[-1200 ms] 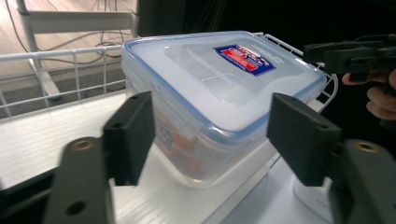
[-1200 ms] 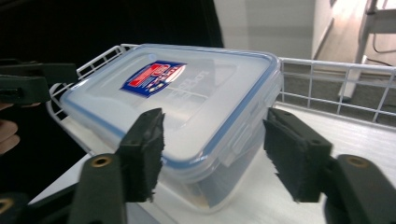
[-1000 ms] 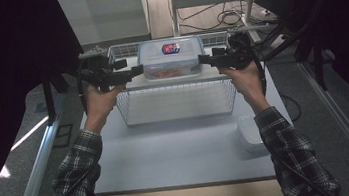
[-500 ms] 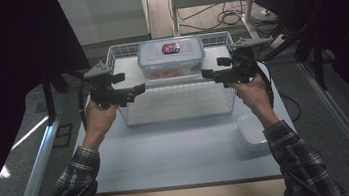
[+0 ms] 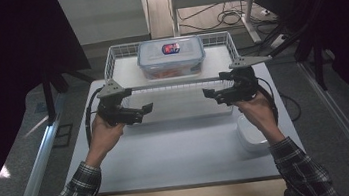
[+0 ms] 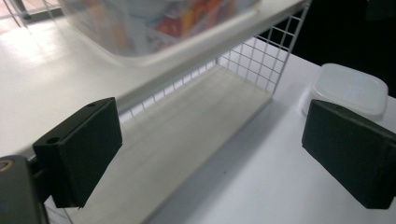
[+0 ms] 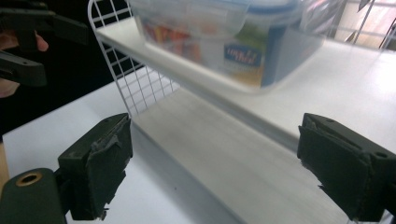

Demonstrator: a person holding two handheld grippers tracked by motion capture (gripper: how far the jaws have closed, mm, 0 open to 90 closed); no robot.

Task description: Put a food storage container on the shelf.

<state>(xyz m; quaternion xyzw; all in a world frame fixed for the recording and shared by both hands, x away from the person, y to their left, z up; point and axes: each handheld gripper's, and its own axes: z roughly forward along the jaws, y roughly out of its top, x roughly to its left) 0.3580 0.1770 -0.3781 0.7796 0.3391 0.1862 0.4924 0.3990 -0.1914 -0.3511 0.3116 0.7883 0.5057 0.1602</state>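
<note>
Clear-plastic lidded box [image 5: 171, 56] sits on the wire rack's [image 5: 116, 55] top shelf, long axis crosswise. Your left gripper [image 5: 140, 112] and right gripper [image 5: 211, 95], both wide and empty, flank it in front, equally near.

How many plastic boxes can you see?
2. A big clear box with a lid sits on the top shelf of the wire rack. A small white box sits on the table, under the person's right arm. More could be hidden.
</note>
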